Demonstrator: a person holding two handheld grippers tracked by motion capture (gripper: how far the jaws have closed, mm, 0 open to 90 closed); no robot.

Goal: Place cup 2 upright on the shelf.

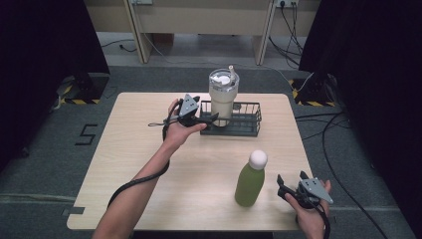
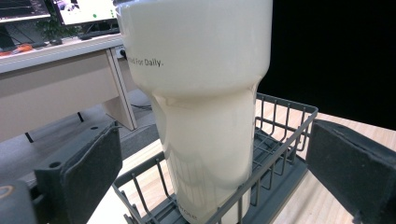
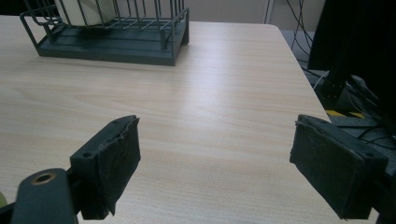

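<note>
At the far middle of the table, standing upright in the left end of the wire basket: the cream tumbler, already placed, or not yet lifted; impossible telling which. Hovering level at its lower body, the left gripper, jaws spread wide on either side of the tumbler, pads clear of it, gripping nothing. Resting near the table's right front corner, the right gripper, jaws parted with only bare tabletop between them, holding nothing. Standing just beside it and well apart from the basket, a green bottle with a white cap, untouched, probably remaining to be handled. Crowding the tumbler's base: the basket's wire wall, likely hindering a low grip.
</note>
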